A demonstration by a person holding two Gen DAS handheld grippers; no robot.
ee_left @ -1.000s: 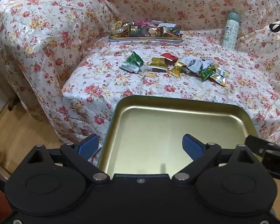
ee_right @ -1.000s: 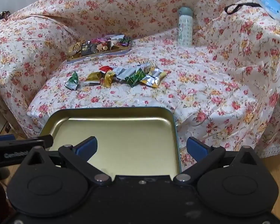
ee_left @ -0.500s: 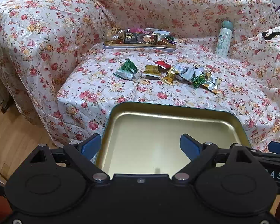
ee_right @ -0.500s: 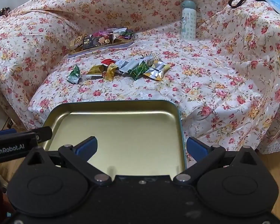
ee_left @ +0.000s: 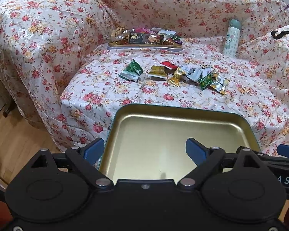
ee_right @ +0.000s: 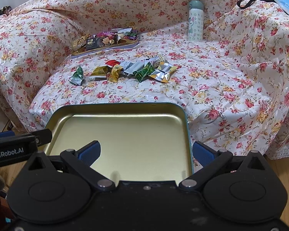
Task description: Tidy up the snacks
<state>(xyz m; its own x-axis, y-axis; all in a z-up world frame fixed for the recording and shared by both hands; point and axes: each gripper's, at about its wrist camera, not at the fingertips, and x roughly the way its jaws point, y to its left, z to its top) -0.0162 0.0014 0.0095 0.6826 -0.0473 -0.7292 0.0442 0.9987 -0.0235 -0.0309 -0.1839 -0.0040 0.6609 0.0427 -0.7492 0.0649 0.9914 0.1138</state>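
Sofa (ee_left: 183, 5) farther than before

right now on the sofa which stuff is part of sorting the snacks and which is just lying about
For the job:
- loose snack packets on the seat
- filled snack tray at the back
- empty gold tin in front

Just lying about:
- water bottle
- black strap
- blue packet on the armrest

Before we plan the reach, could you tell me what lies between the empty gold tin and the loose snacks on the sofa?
Only bare floral cover separates the tin from the snacks; both wrist views show it.
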